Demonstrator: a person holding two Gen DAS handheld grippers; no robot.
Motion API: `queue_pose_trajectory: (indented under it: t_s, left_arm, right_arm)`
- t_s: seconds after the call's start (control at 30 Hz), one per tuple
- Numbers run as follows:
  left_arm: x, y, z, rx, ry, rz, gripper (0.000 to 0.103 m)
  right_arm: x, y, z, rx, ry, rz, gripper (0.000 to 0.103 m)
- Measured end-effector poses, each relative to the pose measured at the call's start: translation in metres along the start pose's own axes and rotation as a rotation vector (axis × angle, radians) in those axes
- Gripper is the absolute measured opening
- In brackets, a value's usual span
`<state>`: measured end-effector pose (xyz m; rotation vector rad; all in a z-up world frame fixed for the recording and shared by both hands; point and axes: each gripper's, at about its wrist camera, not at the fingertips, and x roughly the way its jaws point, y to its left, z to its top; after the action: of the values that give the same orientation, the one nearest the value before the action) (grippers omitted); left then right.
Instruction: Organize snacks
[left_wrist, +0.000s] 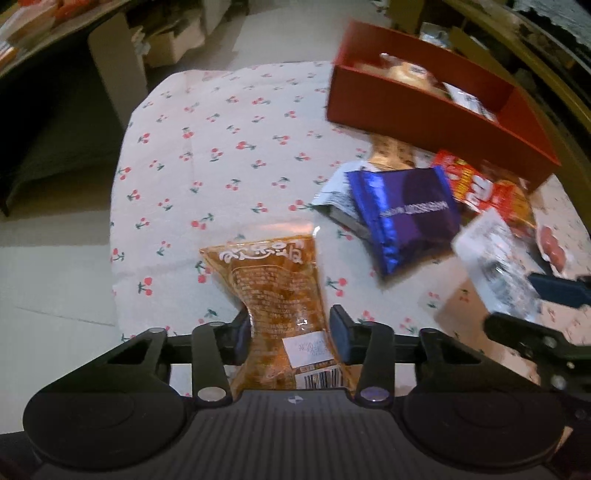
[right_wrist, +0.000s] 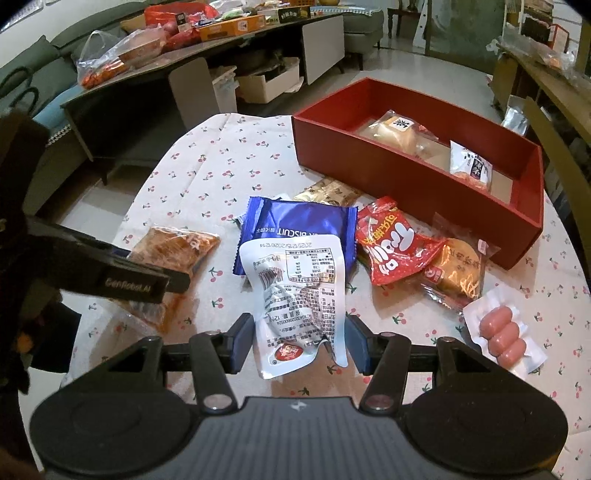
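Left gripper (left_wrist: 291, 332) low centre, level, jaws clamped on orange snack pack (left_wrist: 273, 291); right gripper (right_wrist: 297, 341) likewise clamped on white pouch (right_wrist: 299, 291).

a pale tiled floor (right_wrist: 399, 70) surrounds the cherry-print tablecloth (right_wrist: 207, 173). behind it a long dark sideboard (right_wrist: 122, 92) carries clutter, with a grey sofa (right_wrist: 364, 26) and a wooden chair (right_wrist: 400, 14) further back.

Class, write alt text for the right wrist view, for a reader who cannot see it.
The right claw straddles a white snack pouch above a cherry-print tablecloth. Around it lie a blue biscuit pack, a red snack bag and pink sausages. Behind them stands a red box holding two wrapped snacks.
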<state>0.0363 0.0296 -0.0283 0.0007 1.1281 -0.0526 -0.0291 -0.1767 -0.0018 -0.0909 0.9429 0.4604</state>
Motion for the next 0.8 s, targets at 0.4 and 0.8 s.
queue_pose_trajectory:
  t_s: [0.4,0.8]
  left_arm:
    - [0.025,-0.004,-0.005,0.022,0.063,0.046,0.092]
    - [0.023,0.002,-0.009,0.031,0.082,0.052,0.094]
  right_arm:
    - [0.001,0.000,-0.002,-0.002,0.015,0.008,0.056]
    - [-0.003,-0.002,-0.002,0.004,0.011,0.024,0.056]
